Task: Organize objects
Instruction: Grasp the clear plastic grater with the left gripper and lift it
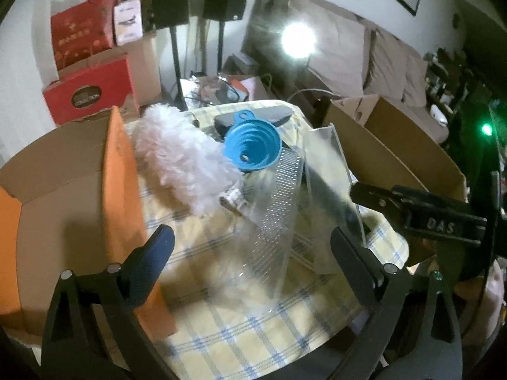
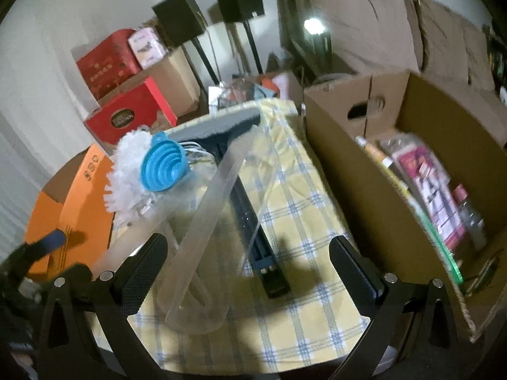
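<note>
A blue collapsible funnel [image 1: 253,148] [image 2: 164,167] rests on a pile in the middle of the checked tablecloth [image 1: 221,332] [image 2: 301,237]. Beside it lies a white fluffy duster [image 1: 183,158] [image 2: 126,177]. A clear plastic package [image 1: 279,202] [image 2: 202,231] leans over a black squeegee [image 1: 253,118] [image 2: 253,221]. My left gripper [image 1: 250,240] is open, just short of the clear package, with nothing between its fingers. My right gripper [image 2: 250,247] is open too, its fingers on either side of the package's near end and the squeegee handle without touching them.
An orange box [image 1: 120,174] [image 2: 82,205] with raised flaps stands at the left of the table. A large cardboard box [image 1: 396,145] [image 2: 364,190] holding packaged goods stands at the right. Red cartons, speaker stands and clutter fill the floor behind.
</note>
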### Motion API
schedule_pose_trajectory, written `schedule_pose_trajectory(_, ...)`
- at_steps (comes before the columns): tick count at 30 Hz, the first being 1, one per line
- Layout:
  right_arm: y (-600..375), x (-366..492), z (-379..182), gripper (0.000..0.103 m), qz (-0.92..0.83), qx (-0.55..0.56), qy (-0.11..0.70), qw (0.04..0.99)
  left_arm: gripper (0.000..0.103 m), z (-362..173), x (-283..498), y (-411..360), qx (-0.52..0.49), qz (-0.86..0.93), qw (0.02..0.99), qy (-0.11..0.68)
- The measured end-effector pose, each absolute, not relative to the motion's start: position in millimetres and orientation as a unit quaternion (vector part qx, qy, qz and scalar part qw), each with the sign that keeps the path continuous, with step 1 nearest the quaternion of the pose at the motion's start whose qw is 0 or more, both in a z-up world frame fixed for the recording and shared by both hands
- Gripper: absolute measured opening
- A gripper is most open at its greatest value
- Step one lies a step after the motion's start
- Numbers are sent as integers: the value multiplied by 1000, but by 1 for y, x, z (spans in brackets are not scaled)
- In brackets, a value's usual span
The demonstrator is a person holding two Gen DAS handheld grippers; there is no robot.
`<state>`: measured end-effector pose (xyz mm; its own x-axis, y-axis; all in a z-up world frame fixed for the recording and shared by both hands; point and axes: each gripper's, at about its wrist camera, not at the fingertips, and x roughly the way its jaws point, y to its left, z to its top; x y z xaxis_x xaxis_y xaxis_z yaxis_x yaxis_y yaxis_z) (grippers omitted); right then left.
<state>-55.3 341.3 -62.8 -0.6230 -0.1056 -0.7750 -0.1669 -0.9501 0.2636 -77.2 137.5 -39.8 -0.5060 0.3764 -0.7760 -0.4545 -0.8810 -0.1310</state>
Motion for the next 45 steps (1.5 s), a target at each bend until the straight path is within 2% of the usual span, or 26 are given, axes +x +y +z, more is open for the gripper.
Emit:
schedule_pose_trajectory(3, 347, -66, -70, 101, 879, -442, 177, 12, 98, -44, -80, 144, -436, 864, 245, 53)
schedule_pose_trajectory(12, 353, -86, -85, 93, 867, -451, 213, -17, 82, -60, -88, 159, -453, 852, 250, 78)
schedule_pose_trajectory(20, 356, -102, -100, 93, 854, -461, 238, -36, 77, -80, -98, 162, -478, 838, 251, 78)
schedule_pose_trajectory(27, 355, -111, -112, 90, 850, -469, 235, -43, 54, -95, -107, 161, -507, 819, 262, 55)
schedule_pose_trajectory(29, 354, -113, -115, 88, 848, -473, 237, -43, 53, -99, -109, 161, -512, 816, 265, 50)
schedule_pose_trajectory(31, 353, -114, -114, 81, 849, -473, 230, -41, 52, -99, -109, 161, -512, 815, 267, 46)
schedule_pose_trajectory(35, 349, -116, -113, 61, 849, -480, 219, -44, 49, -98, -105, 162, -506, 817, 271, 50)
schedule_pose_trajectory(45, 341, -100, -91, 61, 867, -458, 188, -44, 46, -76, -89, 151, -487, 826, 281, 31)
